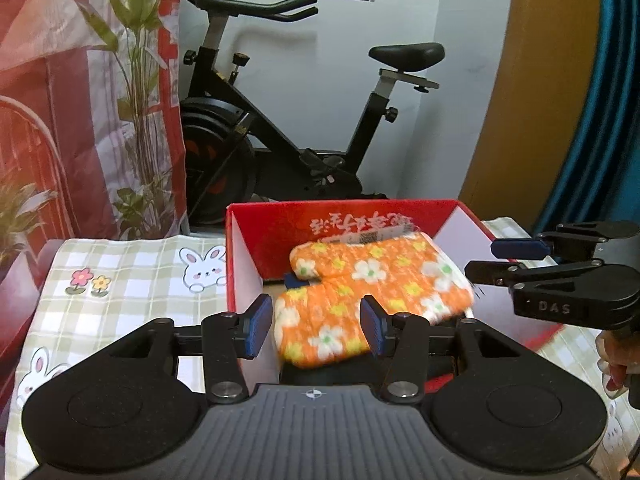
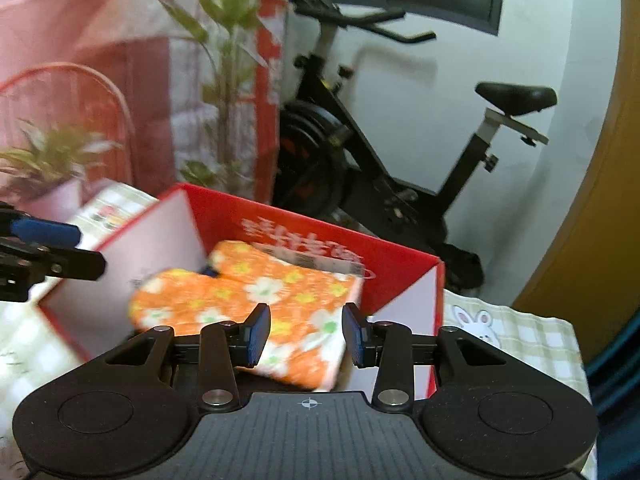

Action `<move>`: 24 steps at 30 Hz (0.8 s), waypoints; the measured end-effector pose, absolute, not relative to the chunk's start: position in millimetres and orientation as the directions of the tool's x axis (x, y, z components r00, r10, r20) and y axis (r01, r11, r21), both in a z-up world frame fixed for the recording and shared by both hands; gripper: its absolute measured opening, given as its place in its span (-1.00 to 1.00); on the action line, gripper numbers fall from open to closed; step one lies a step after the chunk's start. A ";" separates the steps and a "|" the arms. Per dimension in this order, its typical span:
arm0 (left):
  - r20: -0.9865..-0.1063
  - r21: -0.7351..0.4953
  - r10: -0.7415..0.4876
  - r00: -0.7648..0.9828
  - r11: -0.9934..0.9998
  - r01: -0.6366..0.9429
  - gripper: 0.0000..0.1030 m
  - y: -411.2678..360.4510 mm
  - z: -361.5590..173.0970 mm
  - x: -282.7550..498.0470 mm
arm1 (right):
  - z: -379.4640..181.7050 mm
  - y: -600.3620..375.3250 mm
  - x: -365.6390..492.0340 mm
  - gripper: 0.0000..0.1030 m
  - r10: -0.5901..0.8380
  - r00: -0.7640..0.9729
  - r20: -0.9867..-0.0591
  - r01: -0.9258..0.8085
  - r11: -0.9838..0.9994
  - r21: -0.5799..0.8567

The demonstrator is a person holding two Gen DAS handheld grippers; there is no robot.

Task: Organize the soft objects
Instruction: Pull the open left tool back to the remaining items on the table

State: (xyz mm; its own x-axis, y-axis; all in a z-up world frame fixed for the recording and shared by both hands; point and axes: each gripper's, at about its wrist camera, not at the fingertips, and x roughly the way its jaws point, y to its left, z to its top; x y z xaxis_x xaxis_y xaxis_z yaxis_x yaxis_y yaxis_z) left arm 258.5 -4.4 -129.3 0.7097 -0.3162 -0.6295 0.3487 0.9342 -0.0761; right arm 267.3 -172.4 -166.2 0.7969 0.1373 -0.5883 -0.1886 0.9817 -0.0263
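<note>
Now oven mitt [image 1: 360, 300] lies beyond both jaws.

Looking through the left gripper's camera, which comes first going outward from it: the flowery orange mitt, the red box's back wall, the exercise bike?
From the left gripper, in its own wrist view:
1. Orange mitt, right between the open jaws, over the box.
2. Red box's back wall, just behind the mitt, standing on the checked cloth.
3. Exercise bike, on the floor beyond the table, against the white wall.
</note>
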 end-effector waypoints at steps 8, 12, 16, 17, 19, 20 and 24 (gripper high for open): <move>-0.657 -0.134 -0.342 0.672 0.930 0.342 -0.02 18.5 -139.4 204.4 | -163.6 -161.2 192.4 -0.29 0.260 0.810 -0.525 -0.270 0.961 0.059; -0.686 -0.171 -0.363 0.631 0.923 0.346 -0.01 25.0 -158.8 176.0 | -184.1 -151.3 163.0 -0.29 0.289 0.774 -0.563 -0.310 0.949 0.061; -0.720 -0.192 -0.356 0.596 0.927 0.322 -0.01 31.0 -182.9 152.6 | -213.2 -139.2 134.9 -0.24 0.316 0.717 -0.621 -0.344 0.936 0.079; -0.729 -0.207 -0.357 0.584 0.928 0.309 -0.01 33.1 -189.4 148.7 | -221.1 -137.1 127.8 -0.23 0.315 0.709 -0.630 -0.345 0.935 0.080; -0.738 -0.232 -0.356 0.573 0.932 0.280 -0.01 37.9 -198.3 143.6 | -234.2 -134.2 116.0 -0.23 0.312 0.694 -0.649 -0.343 0.936 0.084; -0.742 -0.244 -0.354 0.569 0.933 0.264 -0.02 40.2 -202.2 141.9 | -239.3 -134.6 109.8 -0.23 0.317 0.687 -0.654 -0.341 0.935 0.096; -0.745 -0.266 -0.355 0.565 0.934 0.236 -0.02 44.1 -210.0 137.2 | -243.7 -137.3 94.0 -0.14 0.343 0.672 -0.656 -0.353 0.927 0.124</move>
State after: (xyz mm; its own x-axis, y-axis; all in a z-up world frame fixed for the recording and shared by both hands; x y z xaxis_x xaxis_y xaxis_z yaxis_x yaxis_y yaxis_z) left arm 137.2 44.1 -210.0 0.5651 -0.3551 -0.7447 0.2361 0.9345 -0.2664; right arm 94.0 -137.3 -243.7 0.6721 0.3433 -0.6561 -0.3527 0.9275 0.1240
